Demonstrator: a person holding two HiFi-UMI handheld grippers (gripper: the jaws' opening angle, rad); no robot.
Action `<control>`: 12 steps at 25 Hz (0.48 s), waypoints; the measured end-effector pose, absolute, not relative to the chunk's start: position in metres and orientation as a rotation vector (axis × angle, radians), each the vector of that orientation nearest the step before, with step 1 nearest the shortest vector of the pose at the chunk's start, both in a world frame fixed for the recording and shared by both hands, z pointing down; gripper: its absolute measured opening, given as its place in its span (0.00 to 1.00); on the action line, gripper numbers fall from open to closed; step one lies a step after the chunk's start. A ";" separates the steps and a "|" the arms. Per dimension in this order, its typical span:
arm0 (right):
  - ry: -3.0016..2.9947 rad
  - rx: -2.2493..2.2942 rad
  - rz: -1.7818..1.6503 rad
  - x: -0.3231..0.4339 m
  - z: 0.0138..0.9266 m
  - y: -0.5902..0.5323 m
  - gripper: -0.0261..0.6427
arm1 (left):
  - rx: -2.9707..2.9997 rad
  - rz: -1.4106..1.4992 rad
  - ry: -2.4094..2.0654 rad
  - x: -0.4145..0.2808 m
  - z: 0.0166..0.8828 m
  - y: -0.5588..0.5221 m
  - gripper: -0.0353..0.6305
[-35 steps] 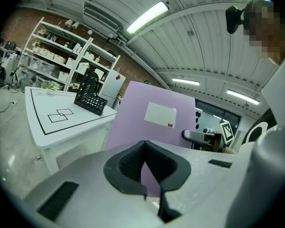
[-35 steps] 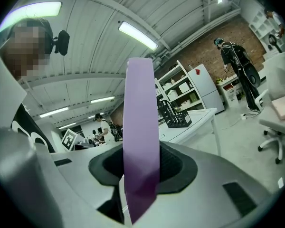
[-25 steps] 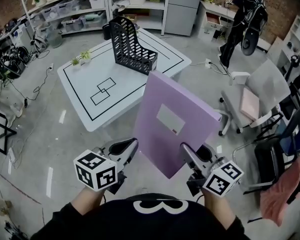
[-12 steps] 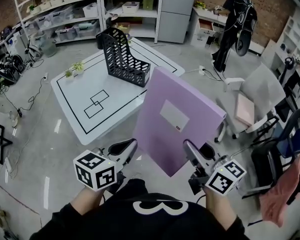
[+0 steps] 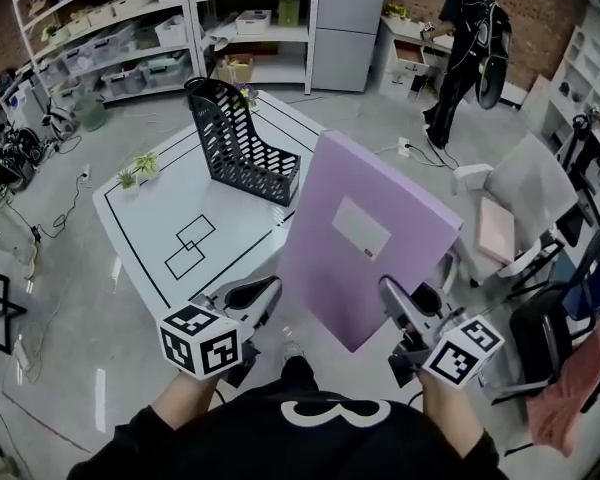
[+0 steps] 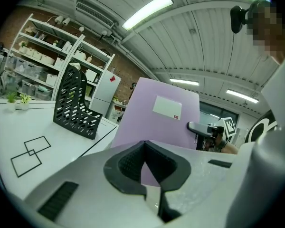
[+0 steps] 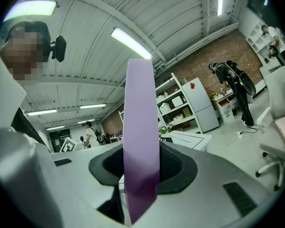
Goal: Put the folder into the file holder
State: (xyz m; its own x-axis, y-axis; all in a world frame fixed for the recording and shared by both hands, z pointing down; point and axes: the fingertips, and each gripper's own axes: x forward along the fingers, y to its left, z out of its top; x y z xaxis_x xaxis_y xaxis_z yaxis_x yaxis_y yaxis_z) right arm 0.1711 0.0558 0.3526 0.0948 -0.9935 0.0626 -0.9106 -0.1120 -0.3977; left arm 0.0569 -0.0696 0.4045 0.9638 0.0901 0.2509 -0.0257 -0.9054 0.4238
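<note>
Workshop, right tongs (image 5: 392,298) gripping purple folder (image 5: 380,268)

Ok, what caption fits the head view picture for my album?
The right gripper holds a flat purple folder in the air, black mesh file holder standing on the white table.

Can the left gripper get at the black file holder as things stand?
Probably, after a step closer: the left gripper is empty, nothing stands between it and the file holder, and the right gripper holds the purple folder off to the side.
</note>
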 end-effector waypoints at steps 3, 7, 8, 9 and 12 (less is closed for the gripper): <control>1.899 -2.127 -0.461 0.198 0.347 0.030 0.28 | 2.670 0.368 0.054 0.085 0.404 -0.098 0.06; 1.911 -2.132 -0.454 0.234 0.333 -0.010 0.28 | 2.656 0.363 0.051 0.123 0.401 -0.142 0.06; 1.914 -2.134 -0.454 0.243 0.330 -0.020 0.28 | 2.652 0.360 0.047 0.131 0.400 -0.153 0.06; 1.918 -2.137 -0.452 0.251 0.328 -0.029 0.28 | 2.650 0.356 0.043 0.138 0.400 -0.162 0.06; 1.944 -2.134 -0.429 0.271 0.320 -0.055 0.28 | 2.655 0.336 0.019 0.158 0.400 -0.191 0.06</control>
